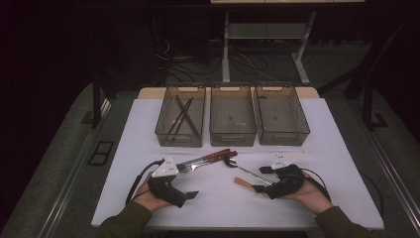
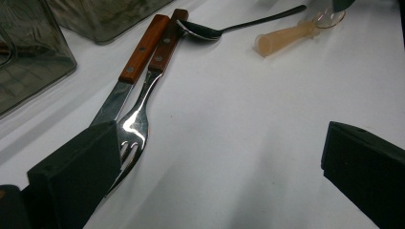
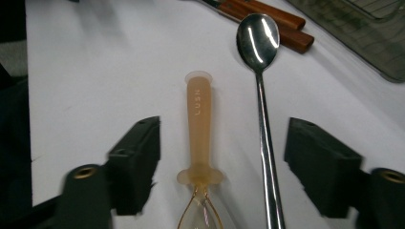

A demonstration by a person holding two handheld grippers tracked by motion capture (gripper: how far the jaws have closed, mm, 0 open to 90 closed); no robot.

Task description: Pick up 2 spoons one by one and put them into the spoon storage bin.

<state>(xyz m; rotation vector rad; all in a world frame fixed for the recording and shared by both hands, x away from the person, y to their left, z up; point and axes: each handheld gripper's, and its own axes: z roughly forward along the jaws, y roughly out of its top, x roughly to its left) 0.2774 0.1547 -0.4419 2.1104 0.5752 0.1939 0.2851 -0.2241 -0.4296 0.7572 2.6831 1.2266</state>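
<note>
The right tongs (image 3: 222, 162) are found released, jaws standing apart on either side of two items at once: a small whisk (image 3: 199, 129) with a tan silicone handle, and the stem of a spoon (image 3: 264, 143) just beside it. No pad is seen pressing on either. The whisk's long axis runs straight ahead between the jaws, handle end away from the tongs, wire loops nearest the camera; the spoon lies nearly parallel, bowl far, closer to one jaw. A closing of the jaws is judged liable to catch both unless they are shifted toward the whisk. In the high view the right tongs (image 1: 261, 179) sit directly over the whisk (image 1: 242, 183), making that hand the nearer one. The left tongs (image 2: 219, 162) are likewise released and hold nothing, with a fork (image 2: 136, 124) and knife (image 2: 129, 76) lying ahead beside one jaw on the bench (image 1: 223, 198). Three bins (image 1: 233, 121) stand along the far edge.
</note>
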